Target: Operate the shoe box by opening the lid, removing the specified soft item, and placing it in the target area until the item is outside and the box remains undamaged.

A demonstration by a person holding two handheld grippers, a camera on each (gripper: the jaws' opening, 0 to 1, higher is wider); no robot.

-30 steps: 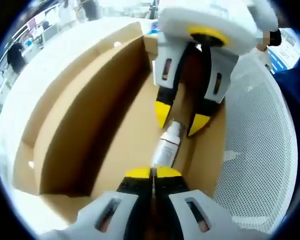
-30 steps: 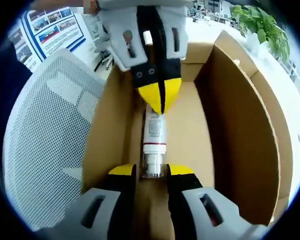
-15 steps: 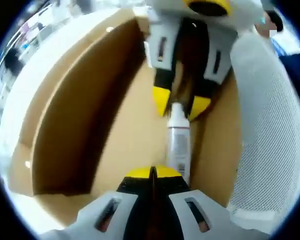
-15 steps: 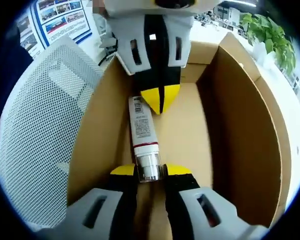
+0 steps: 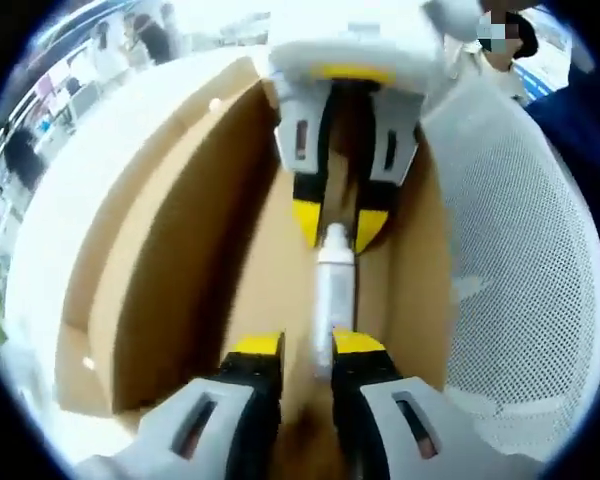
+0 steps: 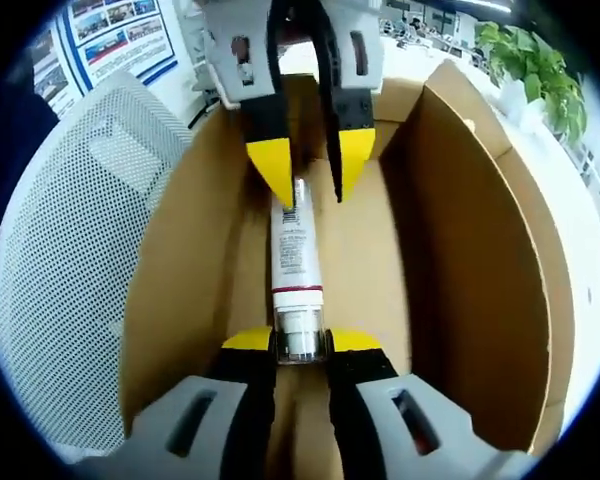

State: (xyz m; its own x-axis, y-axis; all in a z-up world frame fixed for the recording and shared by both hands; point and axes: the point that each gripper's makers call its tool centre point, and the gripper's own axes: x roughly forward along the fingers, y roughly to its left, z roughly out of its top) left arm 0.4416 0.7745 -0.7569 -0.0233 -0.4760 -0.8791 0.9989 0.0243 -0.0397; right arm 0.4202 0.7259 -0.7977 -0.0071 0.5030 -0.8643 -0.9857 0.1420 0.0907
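An open brown cardboard box (image 5: 160, 250) (image 6: 460, 250) holds a white tube (image 5: 332, 290) (image 6: 296, 250) lying along its floor. My right gripper (image 6: 300, 342) is shut on the tube's clear cap end; in the left gripper view it comes in from the top (image 5: 338, 225). My left gripper (image 5: 308, 345) is open, its yellow-tipped jaws standing either side of the tube's flat tail end. From the right gripper view the left gripper (image 6: 315, 175) reaches down from the top with a clear gap between its tips.
A white mesh chair back (image 5: 510, 250) (image 6: 70, 250) presses against one long side of the box. The box's tall wall and flap rise on the other side. A green plant (image 6: 530, 50) and a poster (image 6: 115, 35) stand beyond, on the white tabletop (image 5: 100, 130).
My left gripper has gone from shut to open and now straddles the tube's tail. The right gripper has stayed shut on the cap, and the tube has straightened along the box.
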